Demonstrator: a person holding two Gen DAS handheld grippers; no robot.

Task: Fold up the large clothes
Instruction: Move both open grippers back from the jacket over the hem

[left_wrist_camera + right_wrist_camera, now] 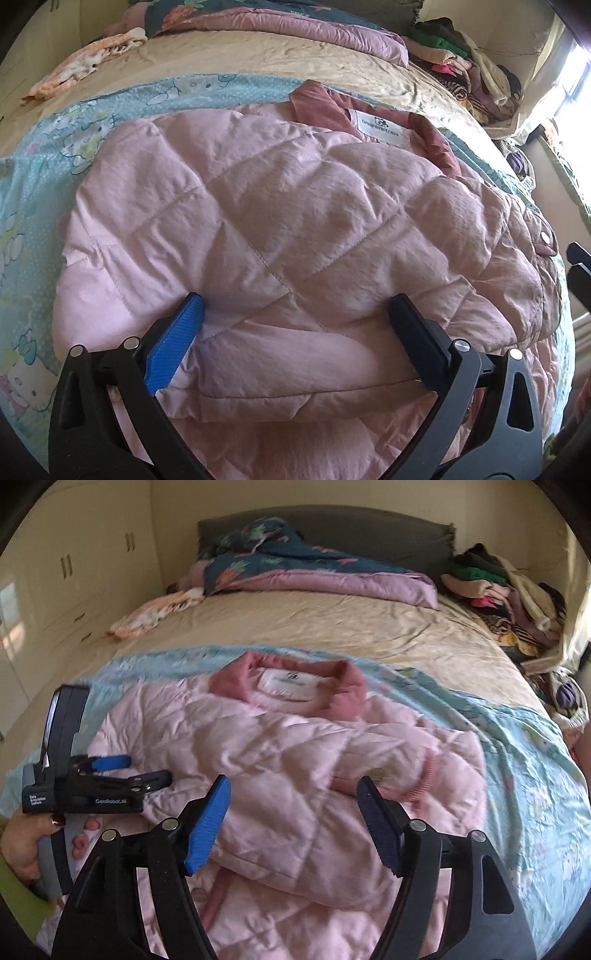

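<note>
Currently: pink quilted jacket flat on blue sheet, collar far. Left gripper, right gripper: both spread, holding nothing. Best: pinch 2 hem corners, fold evenly toward collar.

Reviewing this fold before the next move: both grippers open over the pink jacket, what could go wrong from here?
1. The puffy pink jacket may spring open; neither the left gripper nor the right gripper pins it.
2. The sleeve cuff lies loosely on top and could slide off.
</note>
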